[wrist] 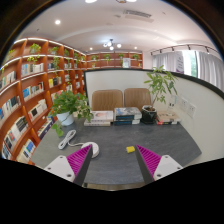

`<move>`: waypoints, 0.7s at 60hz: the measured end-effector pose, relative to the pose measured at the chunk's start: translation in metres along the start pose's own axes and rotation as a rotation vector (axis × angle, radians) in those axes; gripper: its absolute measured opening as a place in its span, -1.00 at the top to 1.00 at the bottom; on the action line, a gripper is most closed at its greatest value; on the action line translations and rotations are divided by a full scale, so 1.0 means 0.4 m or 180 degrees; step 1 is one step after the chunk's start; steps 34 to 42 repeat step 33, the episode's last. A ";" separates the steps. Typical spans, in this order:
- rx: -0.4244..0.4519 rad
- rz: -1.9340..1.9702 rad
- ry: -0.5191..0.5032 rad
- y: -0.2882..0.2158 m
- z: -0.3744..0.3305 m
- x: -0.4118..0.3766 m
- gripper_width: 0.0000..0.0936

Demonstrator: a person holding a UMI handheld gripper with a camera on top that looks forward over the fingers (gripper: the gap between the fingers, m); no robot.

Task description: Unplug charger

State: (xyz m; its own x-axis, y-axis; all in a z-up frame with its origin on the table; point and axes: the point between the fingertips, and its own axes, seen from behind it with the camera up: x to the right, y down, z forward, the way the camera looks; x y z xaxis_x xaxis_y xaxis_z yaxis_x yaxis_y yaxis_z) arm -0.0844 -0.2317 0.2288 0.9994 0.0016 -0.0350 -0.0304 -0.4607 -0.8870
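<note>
Hovering over a grey desk (120, 150), the gripper (113, 160) has its 2 fingers spread apart w/ nothing between them; magenta pads (149, 157) face inward. Just ahead of the left finger lies a white charger (79, 155) w/ a white cable (68, 139) curling away from it toward a potted plant (68, 104). Can't tell what the cable is plugged into. A small yellow object (130, 149) sits on the desk ahead of the right finger, apart from it. Beyond, at the desk's far edge: stacked books (115, 116), a 2nd plant (160, 88) in a dark pot, 2 chair backs (107, 98). Bookshelves (25, 95) run along the left wall.
</note>
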 end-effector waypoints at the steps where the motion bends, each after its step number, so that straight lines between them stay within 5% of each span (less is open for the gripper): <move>1: -0.0009 -0.0014 0.0000 0.004 -0.004 -0.002 -0.83; 42: 0.0018 0.0019 0.0027 0.026 -0.054 0.003 -0.85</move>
